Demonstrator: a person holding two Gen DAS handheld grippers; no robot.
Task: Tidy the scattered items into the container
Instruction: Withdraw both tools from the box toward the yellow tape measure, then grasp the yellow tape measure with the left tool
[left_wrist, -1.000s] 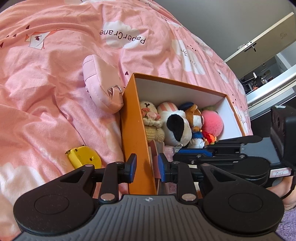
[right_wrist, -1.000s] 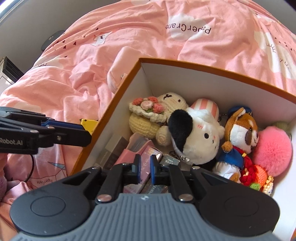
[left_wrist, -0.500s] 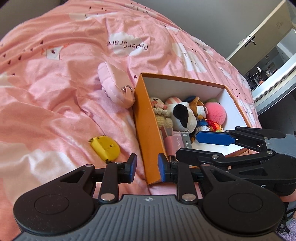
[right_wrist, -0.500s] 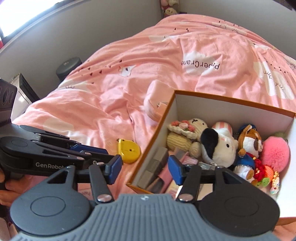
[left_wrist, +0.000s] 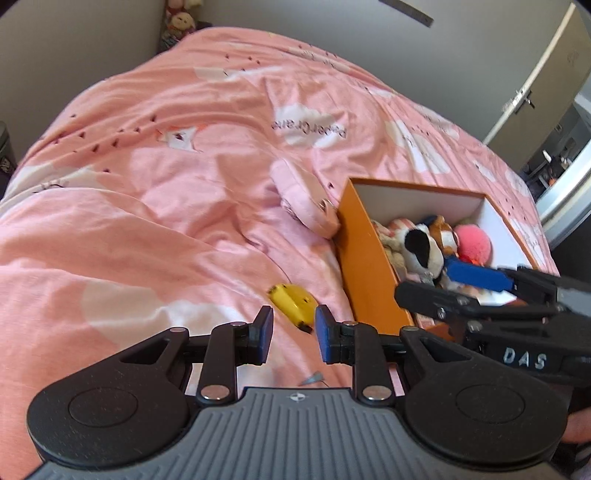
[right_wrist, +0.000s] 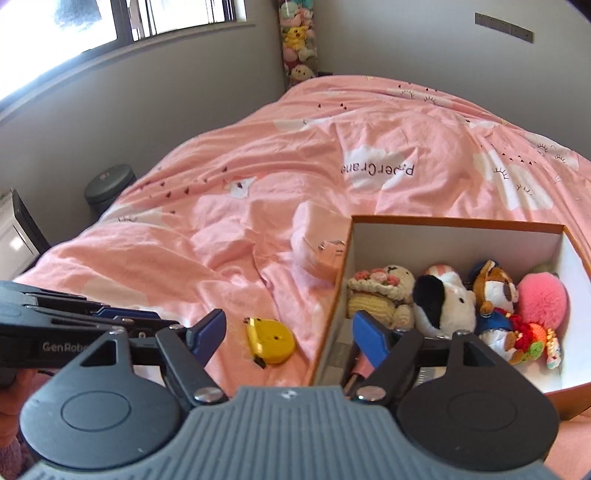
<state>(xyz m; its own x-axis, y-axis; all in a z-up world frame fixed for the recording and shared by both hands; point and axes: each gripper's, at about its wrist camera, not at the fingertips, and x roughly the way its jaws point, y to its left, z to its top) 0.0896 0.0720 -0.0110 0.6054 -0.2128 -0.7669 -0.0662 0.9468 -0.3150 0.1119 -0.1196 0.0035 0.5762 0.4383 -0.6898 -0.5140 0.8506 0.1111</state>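
Right wrist view, right gripper (right_wrist: 289, 334) now spread wider, pulled back from box (right_wrist: 458, 223)

Grey walls (right_wrist: 192, 110) enclose a bed (right_wrist: 295, 177) under a pink cloud-print duvet. Daylight pours through a window (right_wrist: 110, 22) at ten o'clock; stacked plush toys (right_wrist: 299, 40) fill the twelve o'clock corner.

1 box (right_wrist: 458, 223), 5 plush toys (approx), 1 tape measure (right_wrist: 271, 341), 1 pink pouch (right_wrist: 314, 247).

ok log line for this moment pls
left gripper: open, empty | right gripper: open, empty | yellow tape measure, pink pouch: on bed, outside box | plush toys: in box
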